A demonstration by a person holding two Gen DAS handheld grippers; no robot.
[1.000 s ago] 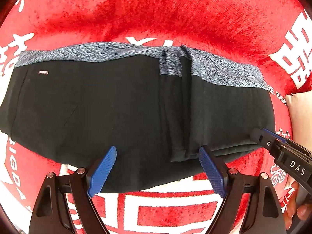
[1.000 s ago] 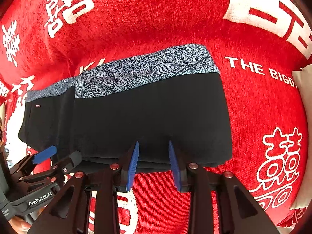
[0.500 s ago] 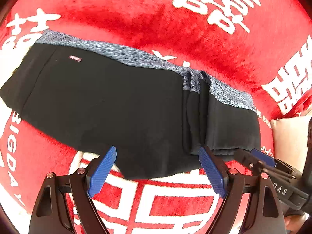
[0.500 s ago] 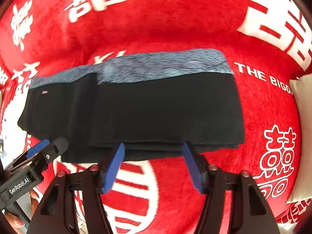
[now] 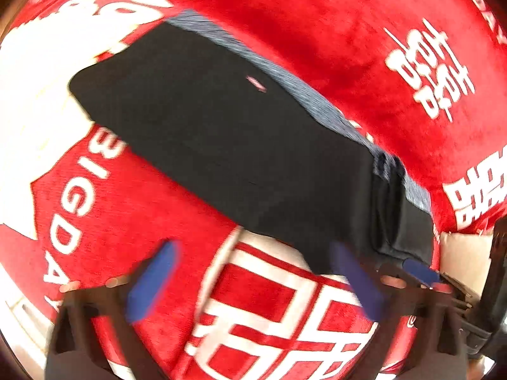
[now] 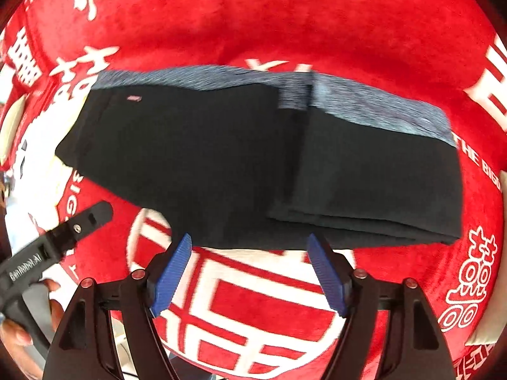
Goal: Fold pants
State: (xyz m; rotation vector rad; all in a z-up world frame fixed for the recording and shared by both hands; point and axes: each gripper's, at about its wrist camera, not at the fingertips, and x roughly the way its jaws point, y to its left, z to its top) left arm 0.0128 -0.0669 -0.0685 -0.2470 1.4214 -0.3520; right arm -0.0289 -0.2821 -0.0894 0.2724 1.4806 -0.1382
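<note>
— Both of my tongs are off the cloth. Where are the pants (image 6: 221,164)?

— Folded, lying flat on the red blanket (image 6: 317,22) with white lettering, the grey patterned waistband (image 6: 380,110) along the far edge.

— And my left gripper (image 5: 253,281)?

— Its jaws are spreading, nothing between the blue pads (blurred in its own view); the pants' near edge lies just beyond.

— My right gripper (image 6: 250,272)?

— Also widening and empty, hanging over the white emblem (image 6: 253,300), just short of the folded hem.

Red plush blanket (image 6: 317,25) with white characters and lettering, cream pillow (image 5: 465,253) at its edge
</note>
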